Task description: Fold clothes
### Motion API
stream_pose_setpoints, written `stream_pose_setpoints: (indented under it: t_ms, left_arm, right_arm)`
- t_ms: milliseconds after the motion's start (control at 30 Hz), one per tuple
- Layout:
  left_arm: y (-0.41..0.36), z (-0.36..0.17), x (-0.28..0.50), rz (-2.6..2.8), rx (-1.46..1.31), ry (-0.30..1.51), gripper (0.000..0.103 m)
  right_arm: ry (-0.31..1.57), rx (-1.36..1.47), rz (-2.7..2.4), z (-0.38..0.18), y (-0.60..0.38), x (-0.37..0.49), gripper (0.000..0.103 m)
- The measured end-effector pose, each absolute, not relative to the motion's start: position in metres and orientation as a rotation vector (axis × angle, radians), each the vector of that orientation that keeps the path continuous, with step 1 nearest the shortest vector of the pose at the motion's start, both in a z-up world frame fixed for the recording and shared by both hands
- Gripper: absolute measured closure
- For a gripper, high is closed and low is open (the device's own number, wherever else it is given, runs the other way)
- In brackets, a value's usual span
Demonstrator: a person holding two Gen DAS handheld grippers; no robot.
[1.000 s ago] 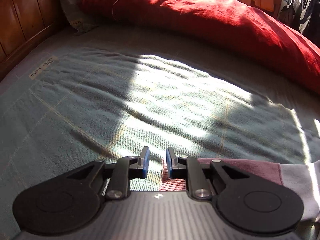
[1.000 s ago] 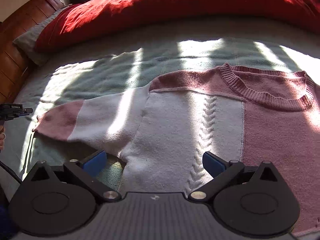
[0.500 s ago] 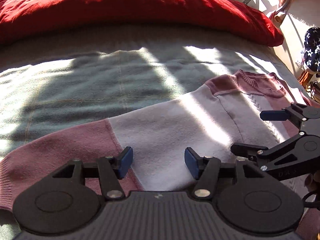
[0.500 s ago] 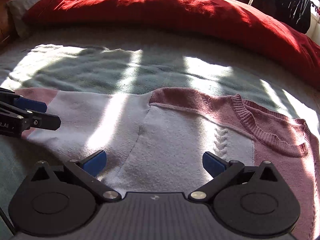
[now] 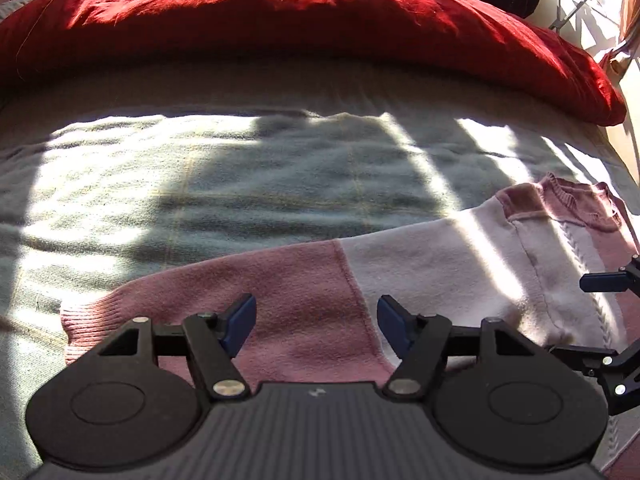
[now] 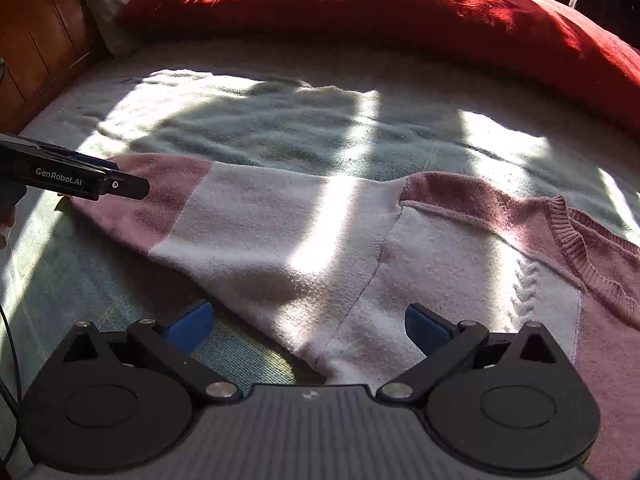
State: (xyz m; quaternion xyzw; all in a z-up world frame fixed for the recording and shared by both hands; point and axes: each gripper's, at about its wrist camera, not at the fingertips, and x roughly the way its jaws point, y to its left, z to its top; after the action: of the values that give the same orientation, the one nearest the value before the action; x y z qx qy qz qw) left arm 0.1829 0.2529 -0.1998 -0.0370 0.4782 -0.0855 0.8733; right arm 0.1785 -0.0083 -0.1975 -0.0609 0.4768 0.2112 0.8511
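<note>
Pink & white sweater (image 6: 320,248) lying flat on bed (image 5: 248,184); left gripper (image 5: 316,320) opening over sleeve, gripping nothing; right gripper (image 6: 308,322) gaping wide, empty.

The bed (image 6: 280,52) is covered by a grey-green blanket (image 5: 248,184) with faint yellow check lines. A red duvet (image 5: 280,20) lies bunched along the far side. A grey pillow (image 6: 108,12) sits at the far left, beside the duvet. A pink-and-white sweater (image 6: 280,232) lies flat on the blanket's near right, one sleeve extended left.
</note>
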Motion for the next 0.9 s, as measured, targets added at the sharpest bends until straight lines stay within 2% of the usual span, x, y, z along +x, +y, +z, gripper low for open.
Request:
stream_pose_setpoints:
  t_ms: [200, 333, 533, 667, 767, 900]
  left_arm:
    - [0.181, -0.201, 0.187, -0.426, -0.119, 0.962, 0.035]
    - [0.153, -0.209, 0.18, -0.549, -0.153, 0.93, 0.032]
    - [0.168, -0.239, 0.176, -0.453, -0.088, 1.074, 0.032]
    - [0.201, -0.229, 0.171, -0.336, -0.112, 1.134, 0.032]
    - [0.205, -0.21, 0.175, -0.324, -0.174, 1.105, 0.032]
    - [0.178, -0.207, 0.19, -0.372, -0.105, 1.034, 0.029]
  right_arm:
    - [1.048, -0.134, 0.273, -0.201, -0.078, 0.165, 0.0]
    - [1.134, -0.086, 0.223, -0.223, -0.106, 0.159, 0.0]
    - [1.105, -0.094, 0.218, -0.232, -0.105, 0.151, 0.0]
    - [1.099, -0.084, 0.231, -0.235, -0.108, 0.15, 0.0]
    - [1.094, -0.088, 0.25, -0.235, -0.11, 0.15, 0.0]
    - [1.06, -0.109, 0.238, -0.222, -0.1, 0.147, 0.0]
